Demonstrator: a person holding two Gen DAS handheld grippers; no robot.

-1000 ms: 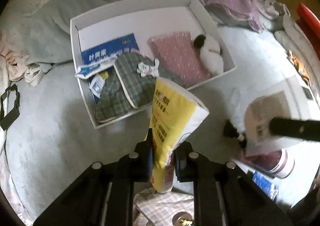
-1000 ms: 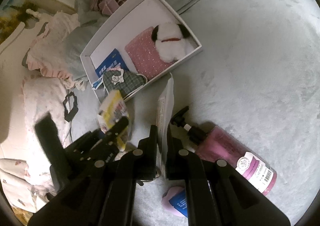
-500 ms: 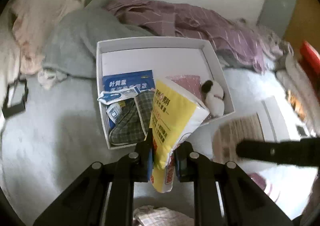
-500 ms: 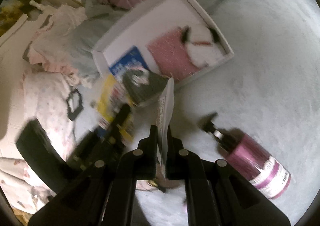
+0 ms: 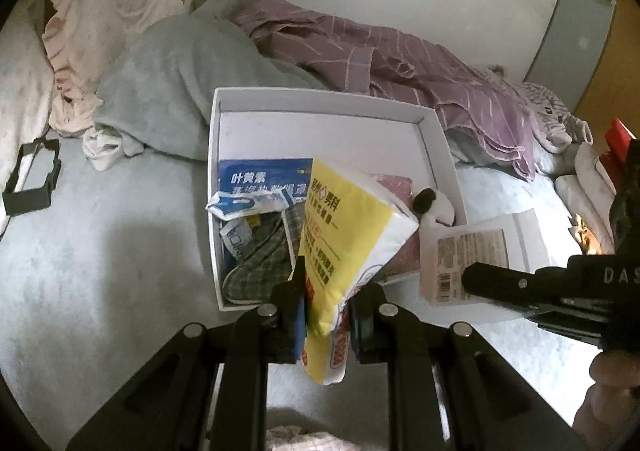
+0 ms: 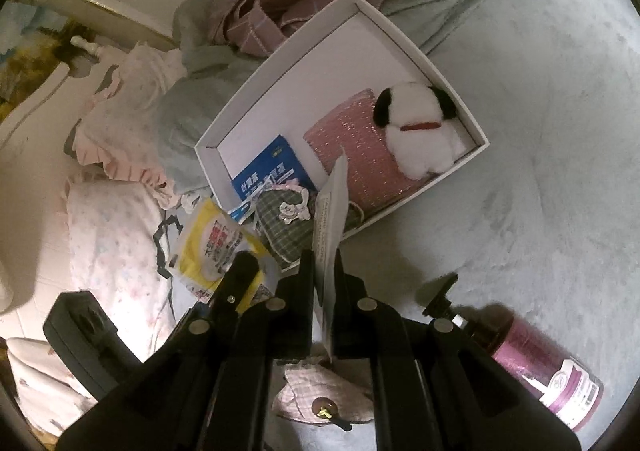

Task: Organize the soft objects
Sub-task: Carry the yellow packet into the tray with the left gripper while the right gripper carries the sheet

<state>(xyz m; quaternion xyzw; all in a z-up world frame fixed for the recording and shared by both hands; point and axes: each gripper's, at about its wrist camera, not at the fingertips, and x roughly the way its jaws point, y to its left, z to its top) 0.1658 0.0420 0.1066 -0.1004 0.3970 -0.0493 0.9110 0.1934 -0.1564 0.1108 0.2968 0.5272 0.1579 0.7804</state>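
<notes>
The left tongs (image 5: 326, 311) are clamped on a yellow-and-white soft pack (image 5: 348, 243), which stands up between the pads and leans toward 1 o'clock, above the near edge of a white box (image 5: 320, 101) lying on the pale grey bed (image 5: 100, 251). In the left wrist view the right tongs (image 5: 468, 277) come in from 3 o'clock, pinching a flat white packet (image 5: 480, 247) with printed text and a barcode; it hangs just past the box's right wall.

In the right wrist view the right tongs (image 6: 323, 271) are closed on that packet (image 6: 332, 219), seen edge-on and pointing to 12 o'clock, its tip over the box's near corner. The yellow pack (image 6: 208, 247) shows at 9 o'clock, with a finger of the left tongs (image 6: 240, 271) in front of it.

Inside the box (image 6: 400, 35) lie a white plush dog with black ears (image 6: 420, 131) at the right end, resting partly on a pink glittery pouch (image 6: 352, 155), then a blue printed pack (image 6: 276, 167) and a green checked heart-shaped cushion (image 6: 288, 227) at the near left corner.

A purple pump bottle (image 6: 540, 367) lies on its side on the bed at 4 o'clock, well apart from the box. A pink checked pouch (image 6: 320, 395) sits under the right tongs at 6 o'clock. A purple striped blanket (image 5: 400, 63) and a grey blanket (image 5: 168, 71) are bunched beyond the box.
</notes>
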